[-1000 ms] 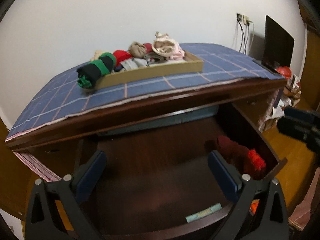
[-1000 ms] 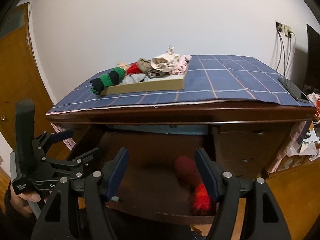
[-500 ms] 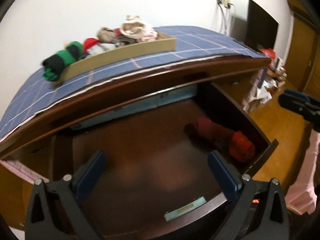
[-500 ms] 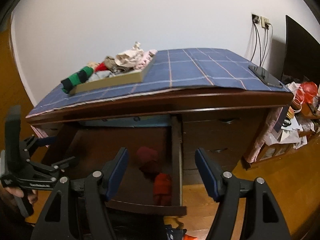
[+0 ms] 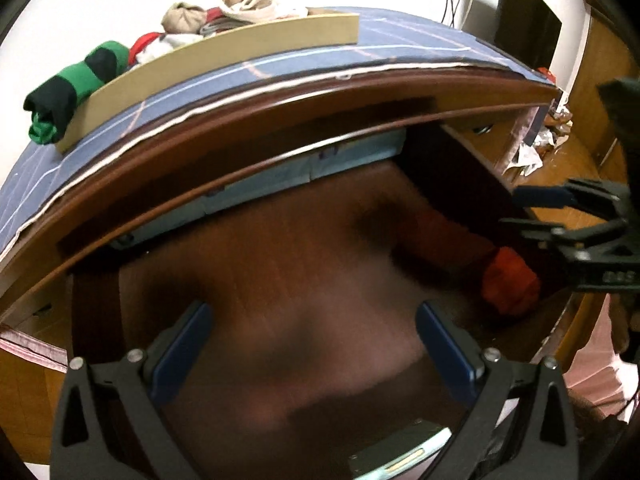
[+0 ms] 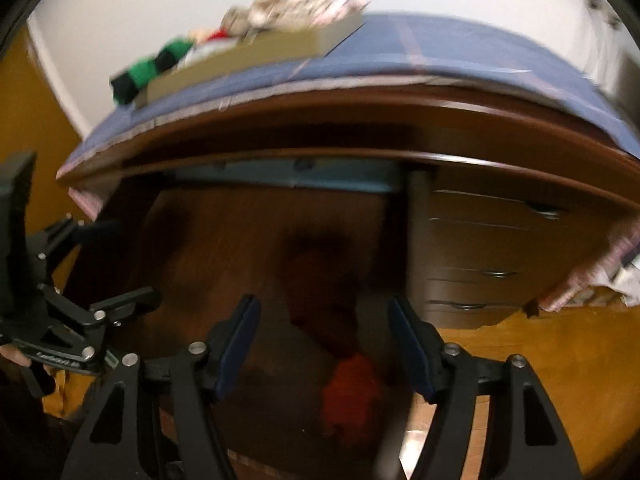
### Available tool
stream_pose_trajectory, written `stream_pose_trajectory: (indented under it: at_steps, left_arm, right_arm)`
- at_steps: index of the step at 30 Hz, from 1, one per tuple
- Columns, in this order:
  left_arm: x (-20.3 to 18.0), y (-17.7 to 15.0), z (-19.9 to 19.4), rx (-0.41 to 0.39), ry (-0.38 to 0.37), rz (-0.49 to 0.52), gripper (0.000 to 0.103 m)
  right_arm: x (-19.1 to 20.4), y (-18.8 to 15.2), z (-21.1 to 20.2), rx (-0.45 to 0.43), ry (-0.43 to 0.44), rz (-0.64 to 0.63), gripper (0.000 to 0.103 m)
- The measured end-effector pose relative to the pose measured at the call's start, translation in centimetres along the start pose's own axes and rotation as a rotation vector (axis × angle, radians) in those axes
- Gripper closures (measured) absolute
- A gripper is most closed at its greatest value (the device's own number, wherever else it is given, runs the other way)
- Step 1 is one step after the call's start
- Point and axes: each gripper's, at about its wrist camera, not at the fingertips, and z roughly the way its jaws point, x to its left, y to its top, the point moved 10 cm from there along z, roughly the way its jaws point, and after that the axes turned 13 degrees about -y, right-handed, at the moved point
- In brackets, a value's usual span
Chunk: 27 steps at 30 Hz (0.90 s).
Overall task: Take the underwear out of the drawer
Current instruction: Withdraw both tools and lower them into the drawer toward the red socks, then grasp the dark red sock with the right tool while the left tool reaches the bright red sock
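Observation:
The open wooden drawer (image 5: 260,280) holds a dark red roll (image 5: 444,236) and a bright red roll of underwear (image 5: 508,284) along its right side. My left gripper (image 5: 312,312) hangs open over the bare middle of the drawer. My right gripper (image 6: 323,308) points down at the red rolls (image 6: 352,392), which show between its blue pads without being touched. Its jaws are closing. In the left wrist view the right gripper (image 5: 524,210) is just right of the rolls. The left gripper (image 6: 120,264) shows at the left edge of the right wrist view.
On the desk's blue checked cloth (image 5: 400,40) stands a cardboard tray (image 5: 240,48) with several rolled garments, a green and black one (image 5: 76,84) at its left end. Shut side drawers (image 6: 480,248) are to the right, above a wooden floor. A dark monitor (image 5: 524,36) stands far right.
Both grippers have dropped closer to the drawer and tilted further down. The right one swung left until the red rolls lie between its fingers, and its jaws narrowed a little.

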Motion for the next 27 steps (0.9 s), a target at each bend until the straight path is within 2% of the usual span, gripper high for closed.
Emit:
stream_pose_trajectory:
  at_steps: [2, 6, 12, 15, 19, 20, 21, 23, 27]
  left_arm:
    - [0.2, 0.0, 0.1, 0.005, -0.005, -0.002, 0.0]
    - [0.2, 0.1, 0.3, 0.013, -0.013, 0.015, 0.0]
    - [-0.4, -0.1, 0.9, 0.039, -0.057, 0.032, 0.0]
    - [-0.8, -0.3, 1.1, 0.047, -0.071, 0.047, 0.0]
    - [-0.8, -0.5, 1.1, 0.048, -0.075, 0.05, 0.0]
    - [-0.8, -0.5, 1.1, 0.048, -0.075, 0.047, 0.0]
    - [-0.6, -0.5, 1.1, 0.048, -0.078, 0.042, 0.0]
    - [-0.6, -0.4, 1.1, 0.047, -0.087, 0.034, 0.0]
    - [-0.7, -0.4, 1.3, 0.057, -0.115, 0.017, 0.0]
  right_arm:
    - [1.1, 0.4, 1.8, 0.051, 0.009, -0.051, 0.041]
    - [2.9, 0.6, 4.5, 0.148, -0.004, -0.155, 0.041]
    - [4.2, -0.1, 8.1, 0.237, -0.144, -0.357, 0.041]
    - [4.9, -1.0, 9.4, 0.266, -0.15, -0.44, 0.041]
    - [5.0, -2.0, 11.2, 0.313, -0.142, -0.446, 0.044]
    - [4.6, -2.5, 11.9, 0.338, -0.158, -0.444, 0.052]
    - [4.5, -2.9, 12.4, 0.358, -0.158, -0.442, 0.054]
    - [4.3, -3.1, 12.8, 0.382, -0.103, -0.397, 0.064]
    - [3.8, -3.2, 13.2, 0.365, -0.069, -0.362, 0.07]
